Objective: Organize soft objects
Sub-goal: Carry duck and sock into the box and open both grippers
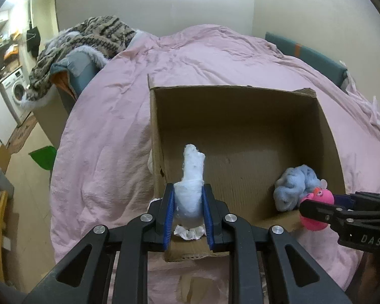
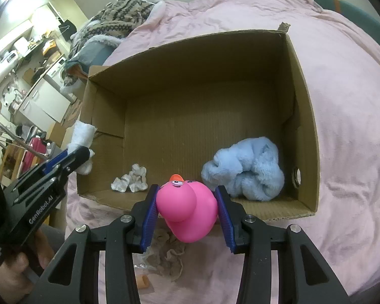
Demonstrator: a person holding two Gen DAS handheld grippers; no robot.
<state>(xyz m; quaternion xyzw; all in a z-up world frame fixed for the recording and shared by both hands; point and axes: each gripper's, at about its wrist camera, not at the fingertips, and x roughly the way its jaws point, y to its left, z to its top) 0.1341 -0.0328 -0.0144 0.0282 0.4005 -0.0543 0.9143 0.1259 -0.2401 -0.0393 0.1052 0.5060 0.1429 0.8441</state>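
1. A white rolled sock (image 1: 192, 185) was clamped between the blue pads of the left gripper (image 1: 188, 212), held upright over the near-left corner of the cardboard box (image 1: 240, 116) on the pink duvet (image 1: 109, 126)
2. A pink rubber duck (image 2: 187, 210) was pinched across its body by the right gripper (image 2: 187, 214), jaws closed on it, just above the box's near wall
3. Inside the box, a light blue plush cloth (image 2: 245, 169) was seen at the near right and a crumpled white tissue wad (image 2: 131, 178) at the near left
4. The sock was judged light, limp and compressible; a mid-roll grip would be best
5. The duck was judged hollow, squashy and smooth, likely to slip; its widest part should be gripped
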